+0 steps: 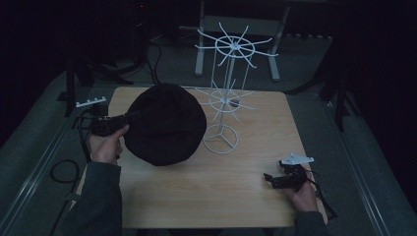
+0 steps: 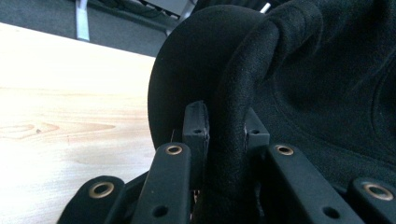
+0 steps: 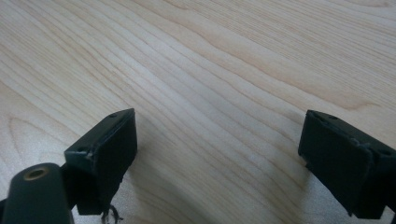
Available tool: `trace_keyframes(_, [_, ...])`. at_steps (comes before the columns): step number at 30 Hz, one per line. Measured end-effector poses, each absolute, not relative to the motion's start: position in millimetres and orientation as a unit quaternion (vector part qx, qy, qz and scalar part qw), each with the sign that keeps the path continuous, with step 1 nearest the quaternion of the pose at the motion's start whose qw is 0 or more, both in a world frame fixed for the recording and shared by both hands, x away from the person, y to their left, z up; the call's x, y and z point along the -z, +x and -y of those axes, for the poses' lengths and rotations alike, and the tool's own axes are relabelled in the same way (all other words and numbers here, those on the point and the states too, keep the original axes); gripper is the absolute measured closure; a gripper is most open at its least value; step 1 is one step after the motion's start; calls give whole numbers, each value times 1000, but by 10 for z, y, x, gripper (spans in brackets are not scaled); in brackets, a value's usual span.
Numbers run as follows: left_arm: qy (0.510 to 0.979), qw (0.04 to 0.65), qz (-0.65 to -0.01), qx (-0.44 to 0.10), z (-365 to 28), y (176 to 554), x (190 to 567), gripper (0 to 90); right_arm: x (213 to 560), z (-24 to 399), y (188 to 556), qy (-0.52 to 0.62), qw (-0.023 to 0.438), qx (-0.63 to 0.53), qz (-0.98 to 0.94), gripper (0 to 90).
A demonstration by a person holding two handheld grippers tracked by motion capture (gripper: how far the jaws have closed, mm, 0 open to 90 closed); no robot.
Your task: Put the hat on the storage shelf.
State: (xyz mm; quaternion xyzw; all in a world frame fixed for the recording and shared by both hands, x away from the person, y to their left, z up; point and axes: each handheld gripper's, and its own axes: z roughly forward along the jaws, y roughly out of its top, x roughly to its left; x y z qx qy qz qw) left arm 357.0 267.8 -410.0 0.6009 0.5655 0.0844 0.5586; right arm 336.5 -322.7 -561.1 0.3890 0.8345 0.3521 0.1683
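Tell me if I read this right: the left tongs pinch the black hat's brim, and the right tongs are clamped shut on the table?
Not quite. The left tongs do pinch the black hat by its brim, but the right tongs stand wide open over the bare table, as the right gripper view shows.

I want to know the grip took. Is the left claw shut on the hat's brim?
Shut: the left claw pinches the black hat's brim between both pads.

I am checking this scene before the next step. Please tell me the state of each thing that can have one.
Hat: held up by its brim, beside the rack, not hung.
Left gripper: shut on the hat's brim.
Right gripper: open, holding nothing, low over the table.
Rack: upright on the table, hooks bare.
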Motion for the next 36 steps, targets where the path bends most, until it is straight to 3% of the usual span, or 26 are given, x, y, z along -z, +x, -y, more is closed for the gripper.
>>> trace_keyframes(36, [569, 612, -546, -62, -2677, 3688, 3909, 787, 5611, 3227, 3365, 389, 168, -352, -835, 115])
